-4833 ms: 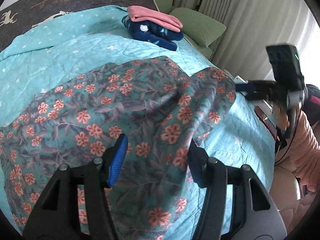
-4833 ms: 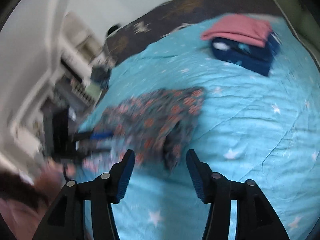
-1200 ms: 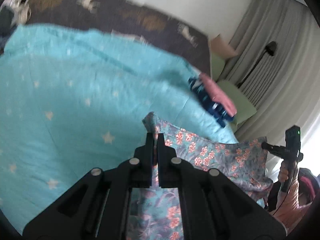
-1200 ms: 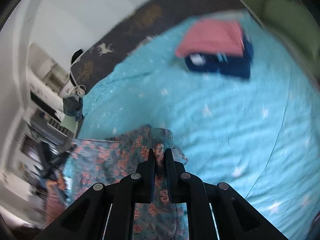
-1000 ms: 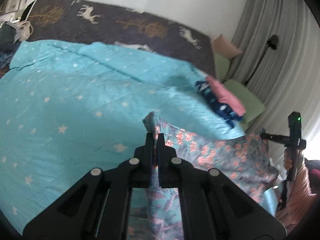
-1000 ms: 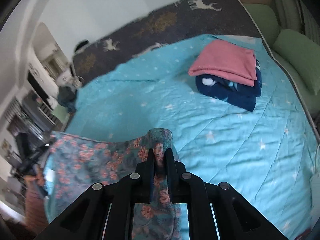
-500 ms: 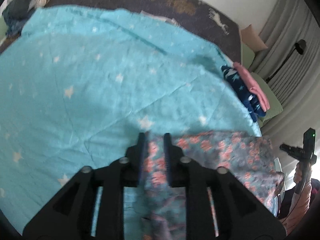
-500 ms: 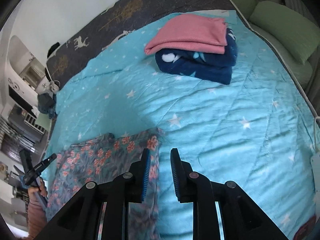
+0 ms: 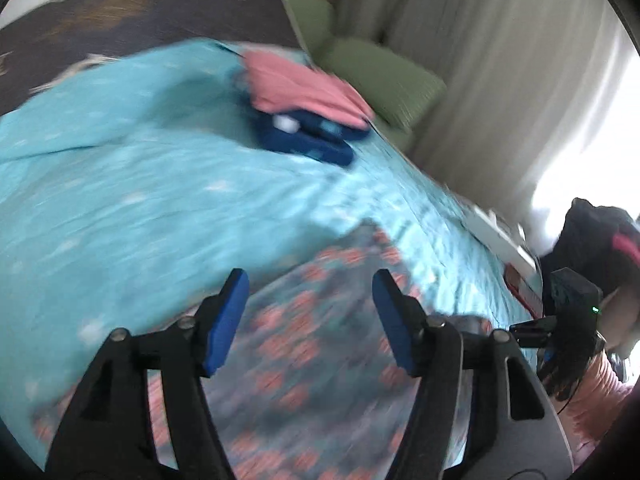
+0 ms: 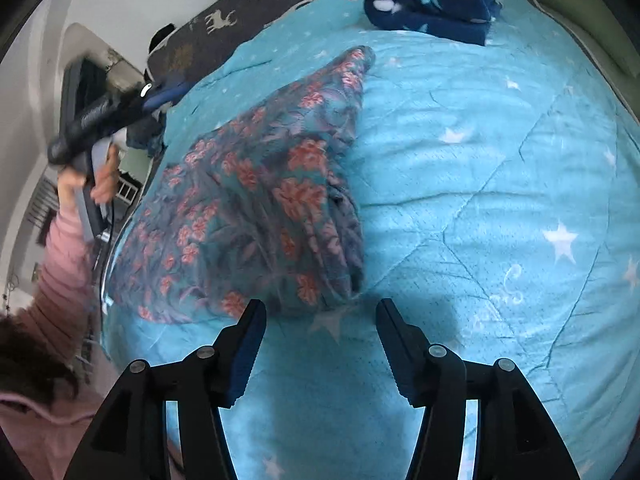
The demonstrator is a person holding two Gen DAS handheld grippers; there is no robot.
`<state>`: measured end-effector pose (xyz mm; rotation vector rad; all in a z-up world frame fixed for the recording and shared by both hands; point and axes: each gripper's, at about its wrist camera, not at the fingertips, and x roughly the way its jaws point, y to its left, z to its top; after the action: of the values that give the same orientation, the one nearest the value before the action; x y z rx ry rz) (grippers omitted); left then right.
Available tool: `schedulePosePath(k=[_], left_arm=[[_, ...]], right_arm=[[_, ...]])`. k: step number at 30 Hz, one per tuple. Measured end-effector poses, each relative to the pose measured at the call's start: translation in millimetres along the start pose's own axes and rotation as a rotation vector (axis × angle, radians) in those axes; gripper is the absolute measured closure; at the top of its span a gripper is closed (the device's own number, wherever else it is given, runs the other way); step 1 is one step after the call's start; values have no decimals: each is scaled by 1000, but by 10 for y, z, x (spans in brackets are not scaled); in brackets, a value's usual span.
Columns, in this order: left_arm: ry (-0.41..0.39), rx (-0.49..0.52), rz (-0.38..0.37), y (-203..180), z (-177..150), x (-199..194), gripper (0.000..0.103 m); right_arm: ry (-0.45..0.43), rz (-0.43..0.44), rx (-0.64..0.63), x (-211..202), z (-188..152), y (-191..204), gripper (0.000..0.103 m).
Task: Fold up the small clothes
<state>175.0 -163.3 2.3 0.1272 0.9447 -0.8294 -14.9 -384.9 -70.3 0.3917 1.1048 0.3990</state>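
Your right gripper and left gripper have just been opening and stand wide, nothing between the pads. The floral garment lies folded over on the bed, just ahead of you (more folds likely remain). Far off, two folded pieces are stacked.

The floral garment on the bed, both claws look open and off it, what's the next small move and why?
Probably bring the right claw forward to pinch the floral garment at its near edge for another fold: it lies loosely bunched on the blue quilt, and both claws have just opened, empty.
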Motion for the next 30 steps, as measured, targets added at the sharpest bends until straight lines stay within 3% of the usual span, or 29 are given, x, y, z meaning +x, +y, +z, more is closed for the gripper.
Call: schedulePosePath(k=[4, 8, 10, 11, 13, 15, 16, 18, 21, 25, 28, 30], left_arm=[[142, 51, -18, -276, 249, 731, 34], [243, 67, -68, -403, 326, 1145, 35], [245, 80, -101, -486, 344, 1197, 72], [259, 97, -90, -522, 344, 1213, 95], [233, 108, -55, -557, 353, 1169, 95], [190, 96, -23, -540, 391, 1060, 96], [160, 68, -16, -516, 423, 959, 96], [98, 24, -23, -474, 501, 716, 96], [43, 11, -91, -565, 584, 397, 95], [7, 154, -64, -1024, 553, 333, 95], [57, 164, -4, -1090, 457, 656, 95], [82, 151, 36, -1008, 395, 832, 94]], right_arm=[[-48, 47, 51, -1, 87, -55, 45], [-55, 71, 64, 8, 63, -93, 45], [-55, 82, 65, -1, 69, -104, 45], [-55, 88, 66, 19, 72, -108, 45], [-58, 93, 67, 33, 75, -118, 46], [-58, 62, 60, 72, 84, -99, 89], [-46, 66, 65, 91, 69, -101, 95], [-72, 86, 64, 18, 15, -63, 96], [-117, 133, 25, -327, -164, 53, 96], [-159, 149, -40, -767, -424, 233, 97], [-125, 12, -53, -794, -528, 178, 98], [-61, -80, 9, -675, -612, 19, 98]])
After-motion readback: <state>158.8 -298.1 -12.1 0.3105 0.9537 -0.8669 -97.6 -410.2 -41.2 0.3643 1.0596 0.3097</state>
